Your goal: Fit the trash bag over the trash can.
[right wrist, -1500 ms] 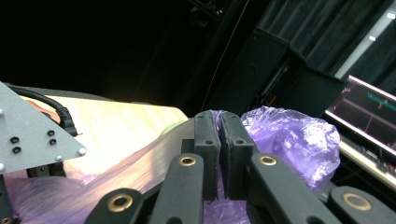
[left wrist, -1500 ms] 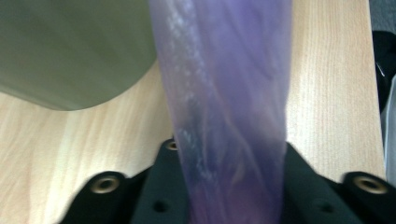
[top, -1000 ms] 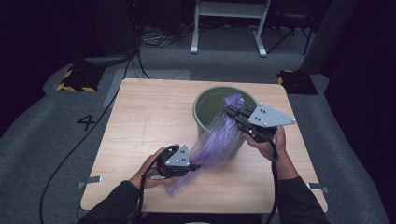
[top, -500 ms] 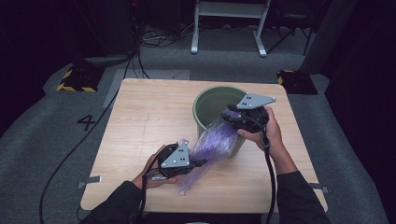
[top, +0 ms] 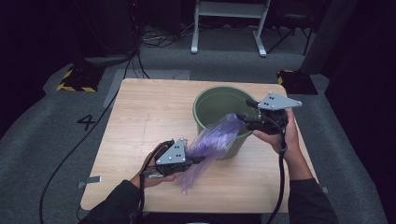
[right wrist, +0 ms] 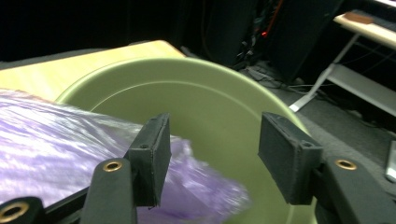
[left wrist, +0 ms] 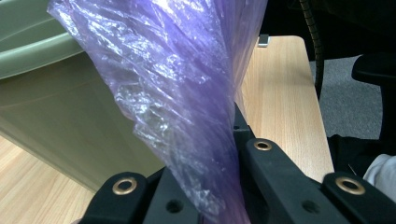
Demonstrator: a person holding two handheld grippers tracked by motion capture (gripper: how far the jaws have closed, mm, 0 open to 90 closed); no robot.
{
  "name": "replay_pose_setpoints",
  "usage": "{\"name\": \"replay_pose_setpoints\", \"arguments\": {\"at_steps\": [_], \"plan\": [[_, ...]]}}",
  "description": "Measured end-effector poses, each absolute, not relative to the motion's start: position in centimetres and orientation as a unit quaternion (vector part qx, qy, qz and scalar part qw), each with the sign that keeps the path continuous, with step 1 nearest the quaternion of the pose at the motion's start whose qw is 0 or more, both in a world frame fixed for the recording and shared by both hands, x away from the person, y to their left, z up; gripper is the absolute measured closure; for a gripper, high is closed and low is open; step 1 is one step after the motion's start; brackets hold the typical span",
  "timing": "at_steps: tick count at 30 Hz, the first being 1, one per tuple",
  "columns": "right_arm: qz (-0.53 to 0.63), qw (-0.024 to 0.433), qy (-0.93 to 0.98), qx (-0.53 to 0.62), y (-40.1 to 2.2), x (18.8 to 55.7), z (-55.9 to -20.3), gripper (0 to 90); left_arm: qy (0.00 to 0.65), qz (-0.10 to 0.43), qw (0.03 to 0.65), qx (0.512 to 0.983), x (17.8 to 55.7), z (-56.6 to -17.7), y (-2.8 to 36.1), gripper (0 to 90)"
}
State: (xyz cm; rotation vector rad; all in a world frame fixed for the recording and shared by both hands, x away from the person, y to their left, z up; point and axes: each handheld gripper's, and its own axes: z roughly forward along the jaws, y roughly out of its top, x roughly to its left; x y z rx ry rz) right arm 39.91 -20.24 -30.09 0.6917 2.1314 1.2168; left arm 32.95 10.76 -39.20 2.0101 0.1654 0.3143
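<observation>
At lower centre of the high view the left claw (top: 198, 160) clamps the purple plastic bag (top: 212, 142), which drapes over the green bucket's (top: 210, 105) rim, while the right claw (top: 243, 116), just opened, hangs empty above it.

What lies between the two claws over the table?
In the high view, the purple plastic bag stretches from the left claw, across the green bucket rim, toward the right claw.
</observation>
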Motion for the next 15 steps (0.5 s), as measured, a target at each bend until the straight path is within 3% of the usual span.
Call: {"name": "replay_pose_setpoints", "arguments": {"at_steps": [4,8,15], "plan": [[0.477,0.285,0.794,0.248,-20.3,39.3,-29.8,44.8,0.075,0.132,0.524,0.838,33.0,-39.1,11.1,88.5],[0.502,0.261,0.797,0.208,-20.2,37.8,-29.7,38.1,0.074,0.131,0.518,0.842,33.1,-39.3,11.0,88.4],[0.531,0.220,0.807,0.133,-19.6,34.9,-30.3,34.5,0.081,0.130,0.521,0.840,33.2,-39.3,10.9,88.3]]}}
